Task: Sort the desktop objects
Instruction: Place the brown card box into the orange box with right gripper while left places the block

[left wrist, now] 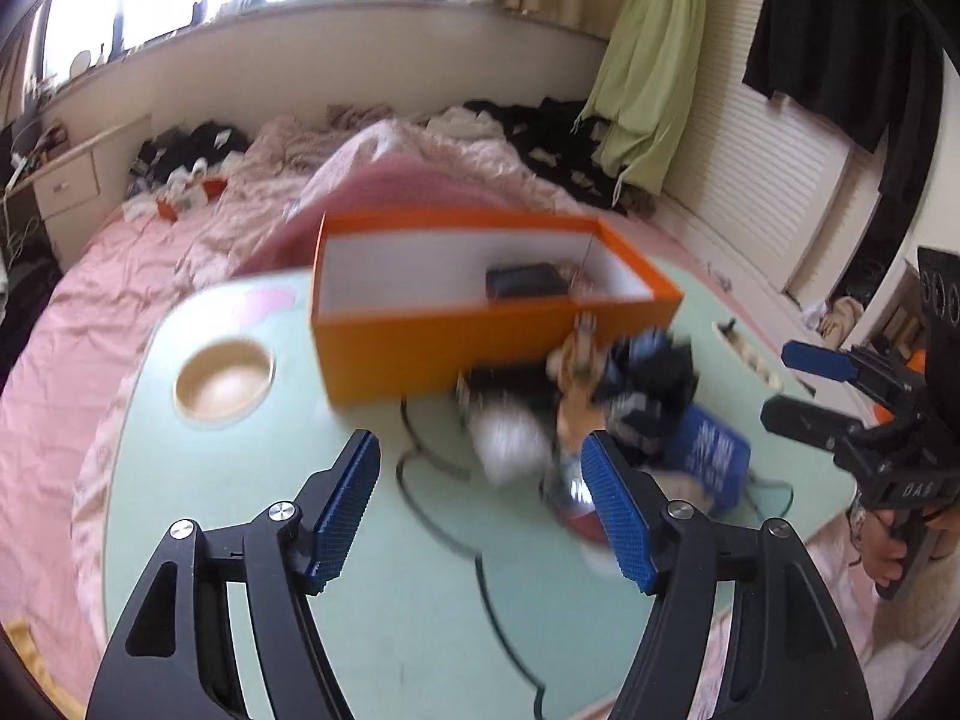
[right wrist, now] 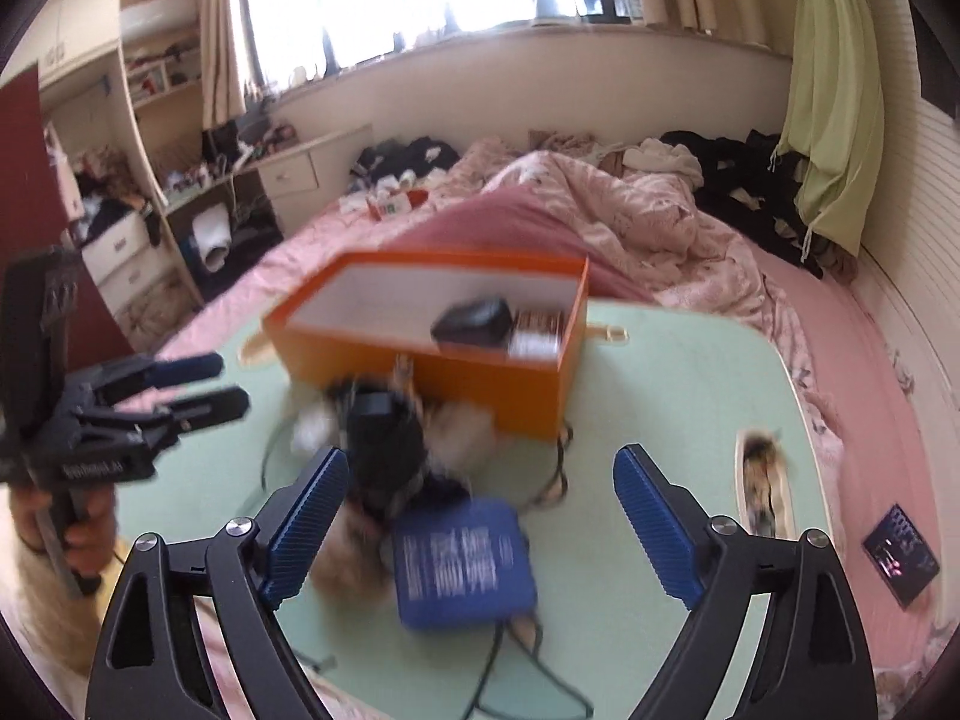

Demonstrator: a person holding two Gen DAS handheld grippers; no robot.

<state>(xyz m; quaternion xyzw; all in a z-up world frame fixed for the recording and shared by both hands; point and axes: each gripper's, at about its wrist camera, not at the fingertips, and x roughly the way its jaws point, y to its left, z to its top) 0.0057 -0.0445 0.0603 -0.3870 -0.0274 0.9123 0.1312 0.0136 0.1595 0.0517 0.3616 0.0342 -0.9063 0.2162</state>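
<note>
Ahead, in the left wrist view, the left gripper [left wrist: 480, 504] is seen with jaws apart and empty above the green table [left wrist: 360, 600]; a blurred pile [left wrist: 600, 396] lies against the orange box [left wrist: 420, 342].

From the right wrist, the right gripper [right wrist: 480, 516] is spread wide, empty, over the pile [right wrist: 390, 438] and a blue pouch [right wrist: 462, 564] beside it.

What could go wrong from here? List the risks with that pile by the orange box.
The pile is tangled with a black cable, so lifting one item may drag others. The blue pouch lies flat, hard for the open right gripper to pinch. Both views are blurred, so aim may be off.
</note>
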